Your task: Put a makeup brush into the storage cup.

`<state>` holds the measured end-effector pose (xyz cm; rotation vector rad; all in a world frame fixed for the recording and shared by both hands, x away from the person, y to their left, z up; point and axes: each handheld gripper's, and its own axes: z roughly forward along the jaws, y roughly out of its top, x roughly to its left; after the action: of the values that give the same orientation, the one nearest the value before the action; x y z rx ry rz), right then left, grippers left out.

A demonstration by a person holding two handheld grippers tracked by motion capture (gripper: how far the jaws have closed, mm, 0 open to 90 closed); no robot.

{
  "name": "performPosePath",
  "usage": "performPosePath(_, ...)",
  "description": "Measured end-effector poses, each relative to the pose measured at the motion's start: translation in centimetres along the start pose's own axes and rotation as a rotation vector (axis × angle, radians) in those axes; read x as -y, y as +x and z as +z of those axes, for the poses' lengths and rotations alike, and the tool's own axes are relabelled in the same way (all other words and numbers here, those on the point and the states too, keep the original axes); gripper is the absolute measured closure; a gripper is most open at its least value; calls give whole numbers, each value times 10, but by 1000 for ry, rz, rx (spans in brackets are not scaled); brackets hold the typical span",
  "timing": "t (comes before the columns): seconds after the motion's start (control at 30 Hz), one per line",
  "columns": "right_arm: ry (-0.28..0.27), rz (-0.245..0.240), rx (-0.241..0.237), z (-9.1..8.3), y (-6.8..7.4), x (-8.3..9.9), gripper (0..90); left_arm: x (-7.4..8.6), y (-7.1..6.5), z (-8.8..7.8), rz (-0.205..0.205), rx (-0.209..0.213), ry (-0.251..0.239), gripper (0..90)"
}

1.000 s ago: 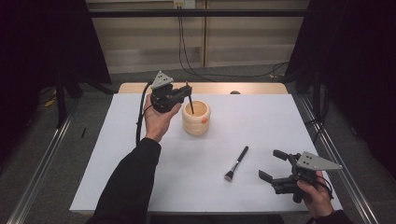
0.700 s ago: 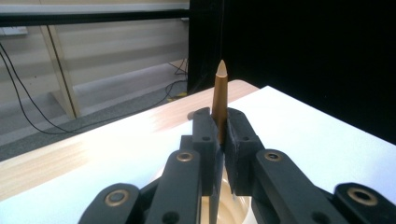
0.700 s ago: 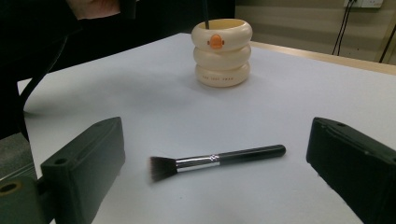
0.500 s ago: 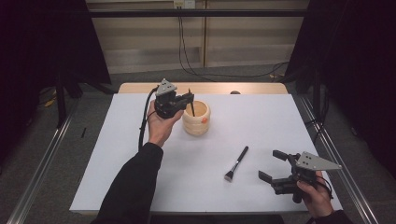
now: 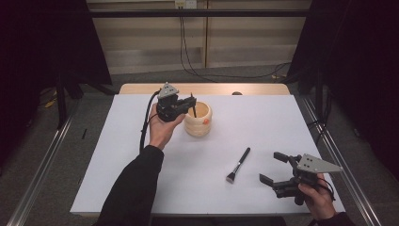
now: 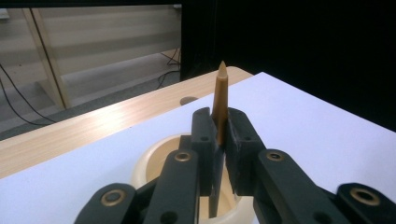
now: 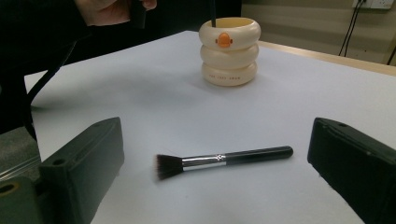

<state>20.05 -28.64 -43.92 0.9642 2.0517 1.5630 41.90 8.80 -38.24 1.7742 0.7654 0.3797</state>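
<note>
Gripping a thin wooden stick (image 6: pixel 220 100) w/ its jaws clamped tight, the left gripper (image 5: pixel 189 101) hangs over the near-left rim of the cream ringed cup (image 5: pixel 198 119); in the left gripper view the stick stands upright btwn the pads, pointed tip up, lower end going down inside the cup. The cup sits on the white table cover (image 5: pixel 117 155), orange mark facing the person. Right of the cup & nearer the person lies a makeup brush (image 5: pixel 238 165), flat, bristles toward the person. Right of the brush, well apart from the cup, the right gripper (image 5: pixel 274 167) rests low w/ jaws spread wide, nothing btwn them; in the right gripper view the brush (image 7: pixel 223 160) lies crosswise just ahead of the jaws, not touched.
</note>
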Motion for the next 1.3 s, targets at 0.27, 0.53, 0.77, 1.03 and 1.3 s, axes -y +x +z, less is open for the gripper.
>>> performPosePath(0.27,-7,9,-3,-1,-1,0,35,0,-1,1,7,-10,-29,640)
performPosePath(0.53,-17,18,2,-1,-2,0,35,2,2,0,-23,-46,-47,281)
performPosePath(0.77,-18,22,4,-1,-2,0,34,0,3,-4,-40,-27,-65,40)
performPosePath(1.03,-17,25,10,-1,-3,0,35,1,-3,-9,14,-45,-42,18)
performPosePath(1.3,-18,27,7,-1,-3,0,35,7,-4,-19,41,-48,-51,13)
